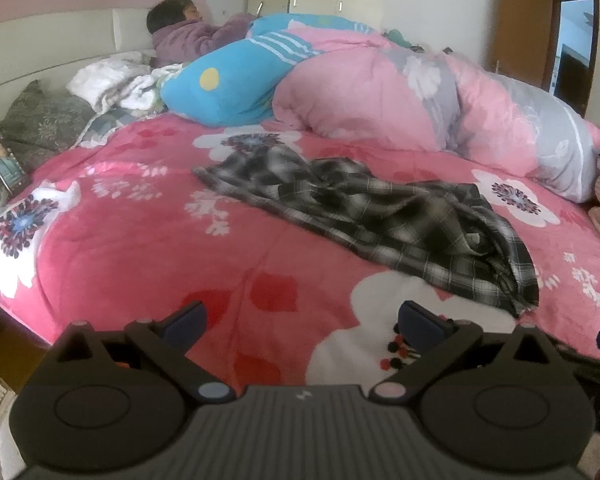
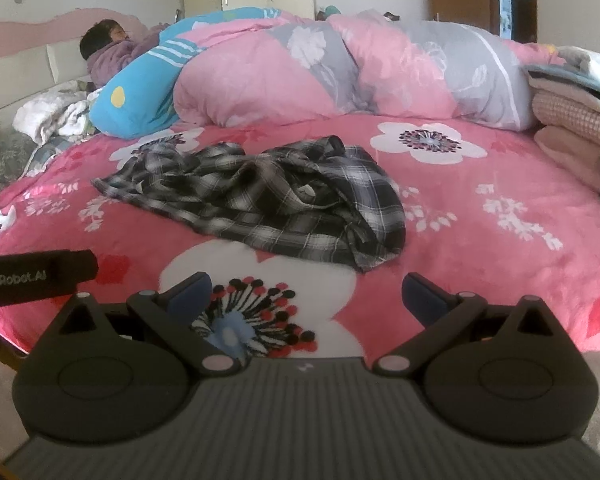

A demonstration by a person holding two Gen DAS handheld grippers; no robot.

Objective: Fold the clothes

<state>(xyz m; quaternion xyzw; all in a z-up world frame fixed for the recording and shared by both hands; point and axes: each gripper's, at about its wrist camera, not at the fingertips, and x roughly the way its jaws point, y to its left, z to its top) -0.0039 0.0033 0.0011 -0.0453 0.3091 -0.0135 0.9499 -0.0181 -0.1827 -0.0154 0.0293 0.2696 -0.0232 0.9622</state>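
A crumpled black-and-white plaid shirt (image 2: 260,196) lies in a heap on the pink fleece blanket with white flowers (image 2: 500,248), ahead of both tongs and touching neither. The left gripper (image 1: 302,322) has its 2 fingers spread wide apart, empty, with the shirt ahead and to its right. The right gripper (image 2: 306,296) is likewise spread and empty. Beyond the shirt sits a rolled pink-and-grey quilt (image 2: 340,76); to the right gripper's far right, a stack of folded clothes (image 2: 576,128).
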